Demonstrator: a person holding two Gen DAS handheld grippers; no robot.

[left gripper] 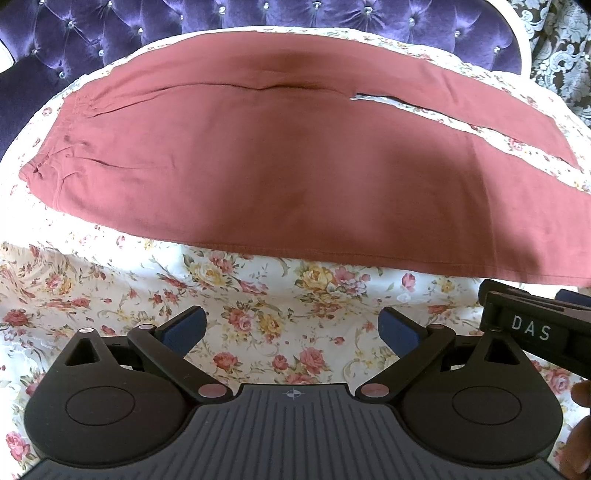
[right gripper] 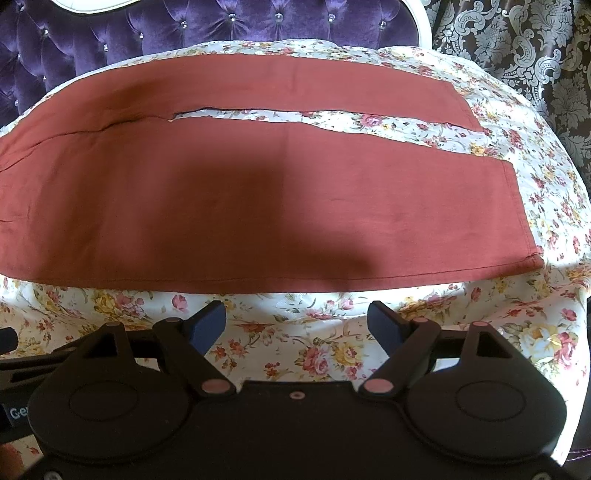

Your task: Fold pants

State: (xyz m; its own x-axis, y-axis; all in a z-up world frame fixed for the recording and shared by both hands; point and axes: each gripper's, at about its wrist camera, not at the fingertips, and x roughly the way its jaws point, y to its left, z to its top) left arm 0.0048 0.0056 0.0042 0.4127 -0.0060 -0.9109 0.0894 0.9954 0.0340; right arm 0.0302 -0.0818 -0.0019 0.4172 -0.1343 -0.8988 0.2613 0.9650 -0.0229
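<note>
The pants (left gripper: 258,158) are a rust-red pair, spread flat and unfolded on a bed dressed in a floral sheet (left gripper: 258,317). The cloth looks smooth, with a few soft creases near the gathered waistband (left gripper: 55,147) at the left of the left wrist frame. A broad shadow darkens the middle of the fabric.

Their long axis runs side to side across both frames: waistband toward the left, the two legs reaching right. The legs part along a narrow wedge where the sheet shows through, and the hems (right gripper: 513,214) end at the right of the right wrist frame, the near leg lying lower in the frame than the far one. Behind them, along the top of the frame, stands a tufted purple headboard (right gripper: 221,33).

The left tool (left gripper: 291,328) sits at the bottom centre, its fingers spread wide over bare sheet, just short of the near edge of the pants. The right tool (right gripper: 297,325) is likewise spread apart, holding nothing.
</note>
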